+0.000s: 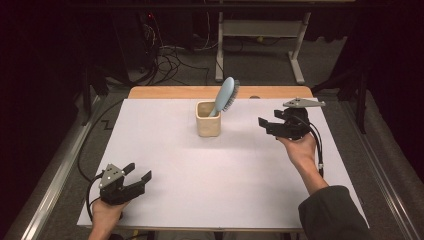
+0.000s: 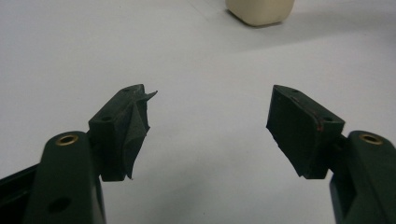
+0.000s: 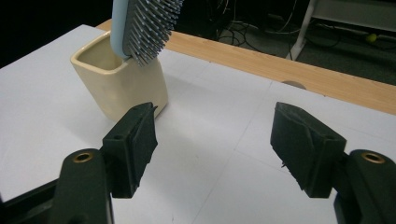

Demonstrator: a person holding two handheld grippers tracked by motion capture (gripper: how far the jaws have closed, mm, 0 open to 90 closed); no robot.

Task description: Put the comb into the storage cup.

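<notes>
Cup [image 1: 208, 119] at table [image 1: 225, 180] centre, toward 12 o'clock; brush [image 1: 225, 96] stands in it, head leaning to 1 o'clock. Right gripper [image 1: 272, 125] at 3 o'clock of cup, jaws spread, empty. Left gripper [image 1: 139, 172] at 7 o'clock, well apart, spread, empty.

Bright white table, dark surroundings

In the high view the white table [image 1: 200, 165] is evenly lit from above while the floor and room around it sink into near black, with slight bowing at the frame edges. The cup [image 1: 208, 119] throws a soft shadow, visible to its right in the left gripper view. Both gripper views are mildly grainy; their near black jaws look soft and show little surface detail.
</notes>
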